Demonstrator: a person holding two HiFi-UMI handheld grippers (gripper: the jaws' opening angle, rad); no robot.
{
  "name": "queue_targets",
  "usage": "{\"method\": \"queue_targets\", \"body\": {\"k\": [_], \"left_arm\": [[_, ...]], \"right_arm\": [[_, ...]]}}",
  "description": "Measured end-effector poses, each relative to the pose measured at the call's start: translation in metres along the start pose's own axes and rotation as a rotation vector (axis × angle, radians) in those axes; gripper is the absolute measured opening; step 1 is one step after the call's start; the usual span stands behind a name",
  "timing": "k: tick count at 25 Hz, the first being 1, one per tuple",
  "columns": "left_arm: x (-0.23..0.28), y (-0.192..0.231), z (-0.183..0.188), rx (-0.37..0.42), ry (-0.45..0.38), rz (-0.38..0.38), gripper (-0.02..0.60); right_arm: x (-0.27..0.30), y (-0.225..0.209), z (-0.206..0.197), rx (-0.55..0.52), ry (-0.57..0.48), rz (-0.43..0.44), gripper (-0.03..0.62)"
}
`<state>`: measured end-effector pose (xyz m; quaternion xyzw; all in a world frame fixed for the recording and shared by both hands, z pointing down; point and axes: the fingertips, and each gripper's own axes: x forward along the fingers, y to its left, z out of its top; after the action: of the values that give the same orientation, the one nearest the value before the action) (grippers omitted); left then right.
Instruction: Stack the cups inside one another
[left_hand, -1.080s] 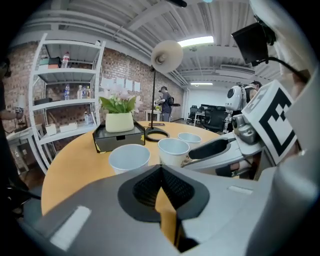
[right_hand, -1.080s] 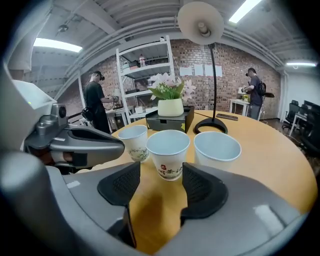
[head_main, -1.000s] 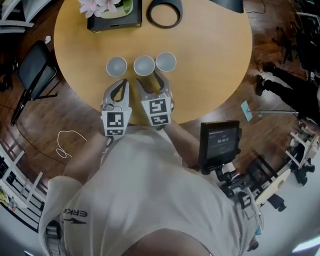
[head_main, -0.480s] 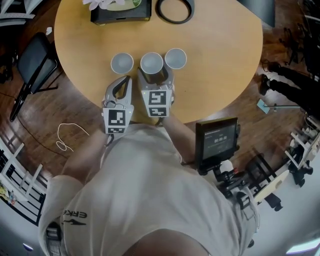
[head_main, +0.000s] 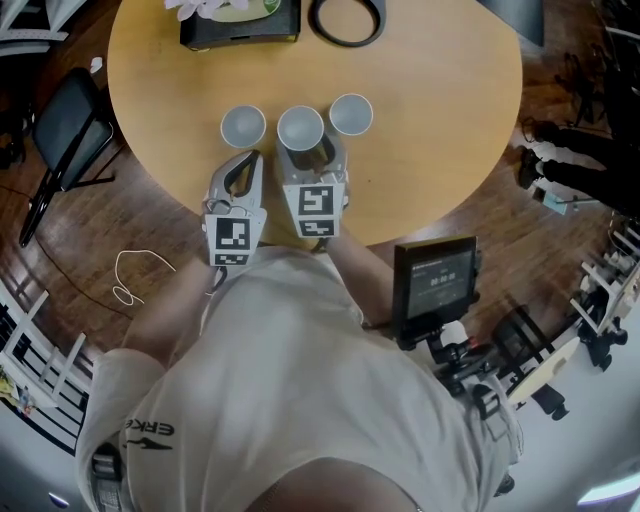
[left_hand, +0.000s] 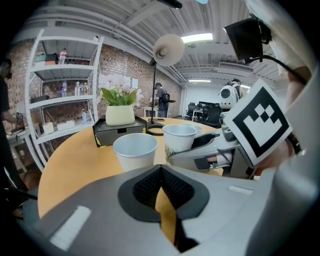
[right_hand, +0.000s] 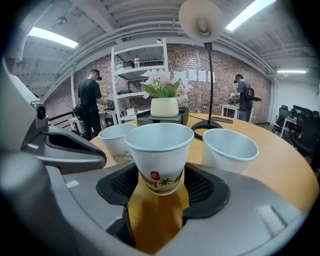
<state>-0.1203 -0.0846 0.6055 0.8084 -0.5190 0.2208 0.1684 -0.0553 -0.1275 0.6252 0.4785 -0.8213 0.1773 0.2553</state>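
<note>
Three white paper cups stand in a row on the round wooden table (head_main: 430, 120). My right gripper (head_main: 310, 152) has its jaws round the middle cup (head_main: 301, 128) (right_hand: 159, 155). They have just been closing, and both pads touch the cup's lower sides. The left cup (head_main: 243, 126) (right_hand: 116, 140) and the right cup (head_main: 351, 114) (right_hand: 230, 147) stand free on either side. My left gripper (head_main: 250, 160) (left_hand: 160, 172) rests just short of the left cup (left_hand: 135, 150), shut with nothing between its pads. The left gripper view also shows the middle cup (left_hand: 179, 140).
A black box (head_main: 240, 22) with a flower pot and a lamp's ring base (head_main: 348, 18) sit at the table's far side. A black chair (head_main: 70, 130) stands at the left and a screen on a stand (head_main: 435, 285) at the right. People stand by distant shelves.
My right gripper has moved forward from behind the middle cup until its jaws are round it. The left gripper has kept its place.
</note>
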Motion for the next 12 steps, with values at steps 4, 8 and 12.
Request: {"method": "queue_targets", "body": {"k": [4, 8, 12], "left_arm": [[0.006, 0.002, 0.001, 0.013, -0.017, -0.006, 0.002], [-0.003, -0.005, 0.017, 0.027, -0.047, -0.004, 0.002], [-0.010, -0.011, 0.045, 0.042, -0.100, 0.001, 0.002]], "right_arm": [[-0.002, 0.006, 0.005, -0.017, -0.035, 0.010, 0.301], [-0.023, 0.004, 0.025, -0.026, -0.086, 0.008, 0.301], [-0.048, -0.001, 0.055, -0.041, -0.161, -0.006, 0.301]]}}
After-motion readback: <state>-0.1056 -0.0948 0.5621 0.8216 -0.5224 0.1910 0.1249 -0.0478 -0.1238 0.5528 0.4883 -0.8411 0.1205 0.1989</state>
